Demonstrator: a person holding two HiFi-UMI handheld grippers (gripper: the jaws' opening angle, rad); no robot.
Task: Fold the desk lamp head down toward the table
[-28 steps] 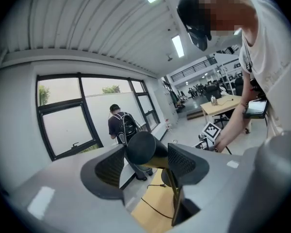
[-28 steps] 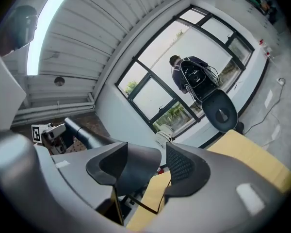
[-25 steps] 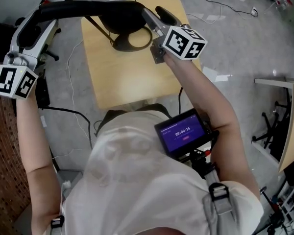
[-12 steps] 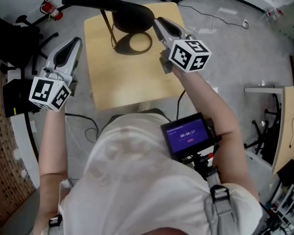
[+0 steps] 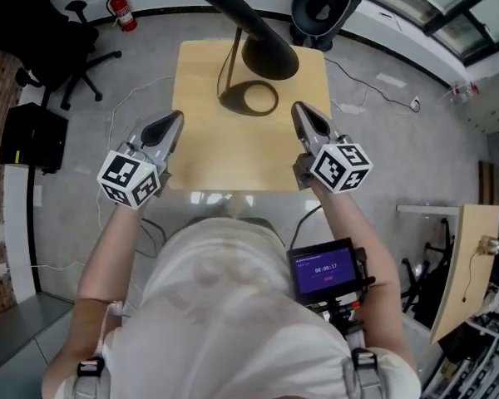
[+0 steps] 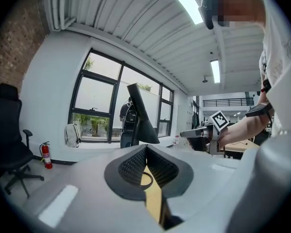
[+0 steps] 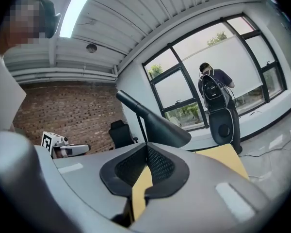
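Note:
The black desk lamp [image 5: 264, 50] stands at the far end of the light wooden table [image 5: 233, 152]. Its cone-shaped head hangs low beside its ring base [image 5: 249, 100], and a thin rod runs up to the arm. My left gripper [image 5: 173, 121] is over the table's left edge, shut and empty, well short of the lamp. Near the right edge my right gripper [image 5: 303, 113] is also shut on nothing. In the left gripper view the lamp [image 6: 139, 123] rises beyond my closed left gripper [image 6: 145, 147], with the right gripper [image 6: 199, 134] off to the side. The right gripper view shows the lamp head [image 7: 160, 125] past my right gripper [image 7: 146, 147].
A black office chair [image 5: 41, 32] and a fire extinguisher [image 5: 121, 8] stand at the far left, with a black box [image 5: 33, 138] on the floor nearer in. A dark bulky object [image 5: 324, 2] sits behind the table. Cables [image 5: 374, 81] trail over the grey floor.
Both grippers have come away from the lamp and drawn back toward the table's near end. Their jaws went from open to shut. The lamp stands alone.

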